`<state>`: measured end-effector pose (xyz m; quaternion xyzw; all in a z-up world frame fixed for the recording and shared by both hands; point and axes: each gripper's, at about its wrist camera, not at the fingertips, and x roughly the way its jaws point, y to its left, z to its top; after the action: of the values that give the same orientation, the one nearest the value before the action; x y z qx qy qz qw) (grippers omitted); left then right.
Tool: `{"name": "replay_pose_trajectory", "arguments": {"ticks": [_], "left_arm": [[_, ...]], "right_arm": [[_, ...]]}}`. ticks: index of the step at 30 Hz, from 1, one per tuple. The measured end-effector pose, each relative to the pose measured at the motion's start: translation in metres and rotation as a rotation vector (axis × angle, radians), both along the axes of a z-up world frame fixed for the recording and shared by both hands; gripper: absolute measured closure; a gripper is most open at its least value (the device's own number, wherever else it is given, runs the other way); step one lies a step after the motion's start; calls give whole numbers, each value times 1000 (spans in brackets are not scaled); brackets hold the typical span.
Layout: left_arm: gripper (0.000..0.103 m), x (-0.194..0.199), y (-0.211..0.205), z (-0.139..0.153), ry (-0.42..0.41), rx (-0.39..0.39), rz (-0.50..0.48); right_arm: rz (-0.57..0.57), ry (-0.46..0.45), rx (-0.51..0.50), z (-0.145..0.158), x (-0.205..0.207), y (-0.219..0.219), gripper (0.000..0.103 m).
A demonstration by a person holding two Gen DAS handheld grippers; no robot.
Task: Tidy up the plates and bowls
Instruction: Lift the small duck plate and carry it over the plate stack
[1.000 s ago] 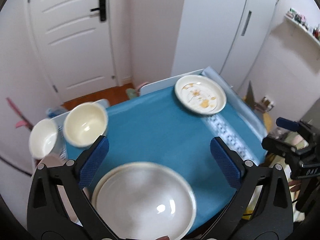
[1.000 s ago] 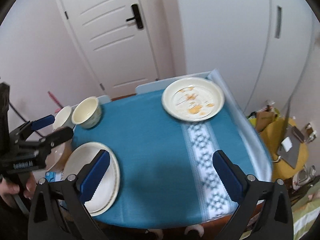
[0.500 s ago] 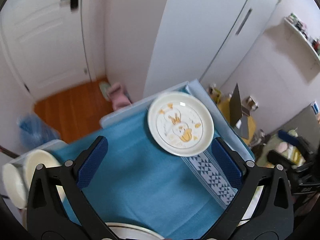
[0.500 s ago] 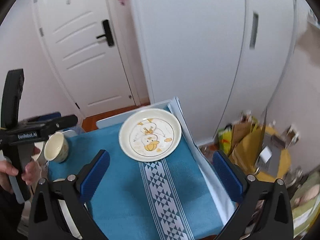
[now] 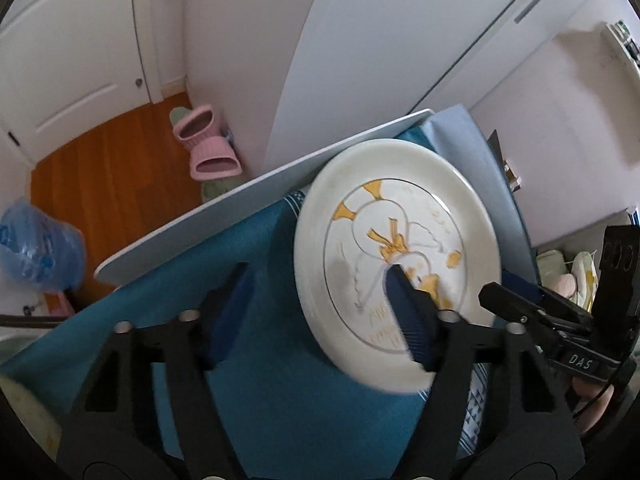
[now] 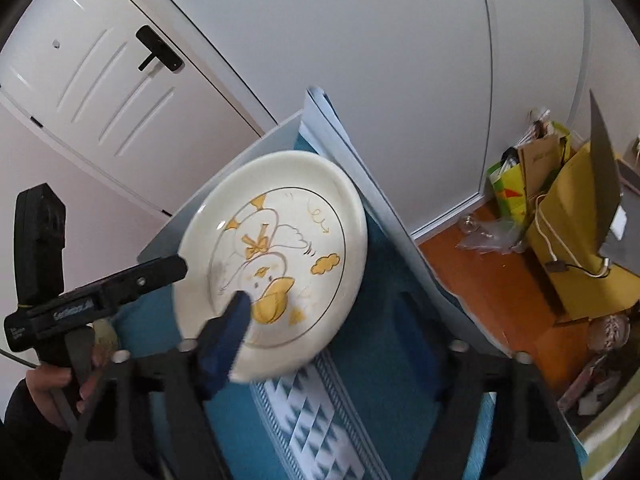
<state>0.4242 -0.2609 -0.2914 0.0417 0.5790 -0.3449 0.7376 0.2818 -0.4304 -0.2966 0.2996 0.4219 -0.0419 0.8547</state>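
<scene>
A white plate with a yellow duck drawing (image 5: pixel 400 240) lies at the far right corner of the blue-clothed table (image 5: pixel 280 380); it also shows in the right wrist view (image 6: pixel 280 240). My left gripper (image 5: pixel 320 316) is open, its right finger over the plate's near part and its left finger over the cloth. My right gripper (image 6: pixel 324 332) is open, its left finger over the plate's near edge and its right finger over the cloth beside it. Neither holds the plate. A cream bowl rim (image 5: pixel 24 412) shows at the lower left.
White cupboard doors (image 5: pixel 400 40) and a white door (image 6: pixel 100 80) stand behind the table. Pink slippers (image 5: pixel 208 148) and a blue bag (image 5: pixel 36 248) lie on the wood floor. Yellow paper bags (image 6: pixel 568 232) stand right of the table.
Both grippers have moved forward and down toward the duck plate, which now fills the views. The other plates and bowls have dropped out of view. Both jaws look narrower than before.
</scene>
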Motion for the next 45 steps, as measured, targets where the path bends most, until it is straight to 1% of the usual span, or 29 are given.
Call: {"name": "replay_pose_trajectory", "arguments": {"ticks": [2,4,5,6,9,10,12,14,17,19,21,23,27,30,33,36,38,41,45], "left_arm": [[53,4,-3,-6,8,1,-5],[57,6,-6,-9,3,10,-8],[64,6,-7,-11,3,16,-10],[68,7,-8,-12,2,20,-11],[76,7,-13,-13,-10,29,-23],[82,6,-14,-14,-15,39,-28],[83,6,-17,-16,-30,51,-31],[83,5,-18,-17,-37,57,-28],[83,3,-20,-16,-53,72,-31],[83,2,-20,-14,-69,75,-28],[83,-2,-20,-9,-85,66,-29],[83,-10,-20,1,-100,55,-27],[83,-17,-16,15,-128,43,-11],[83,-26,-6,35,-155,21,14],[83,-39,6,57,-183,10,46],[83,-58,27,86,-222,-6,87],[83,-70,41,100,-242,-23,112],[83,-92,66,121,-259,-40,152],[83,-125,98,143,-289,-43,192]], "right_arm": [[-13,-6,-2,-3,3,0,49],[-17,-20,-6,-3,3,1,53],[-17,-20,-12,-2,5,2,57],[-22,-14,-15,-2,6,2,64],[-29,-3,9,-6,9,2,74],[-36,2,-4,-6,9,2,76],[-51,9,-9,-9,9,-1,85],[-55,10,0,-10,9,-4,90],[-38,23,-30,-8,12,-3,90],[-29,23,-32,-8,12,-3,90],[-26,16,-24,-8,10,-5,90],[-21,7,-40,-4,6,-6,90],[-9,-23,-65,11,0,-7,90],[0,-45,-86,28,-6,-6,90],[29,-74,-109,52,-13,1,90],[67,-103,-133,77,-24,15,90],[91,-124,-138,93,-35,26,90],[118,-144,-145,110,-50,41,90],[160,-175,-161,130,-73,66,90]]}}
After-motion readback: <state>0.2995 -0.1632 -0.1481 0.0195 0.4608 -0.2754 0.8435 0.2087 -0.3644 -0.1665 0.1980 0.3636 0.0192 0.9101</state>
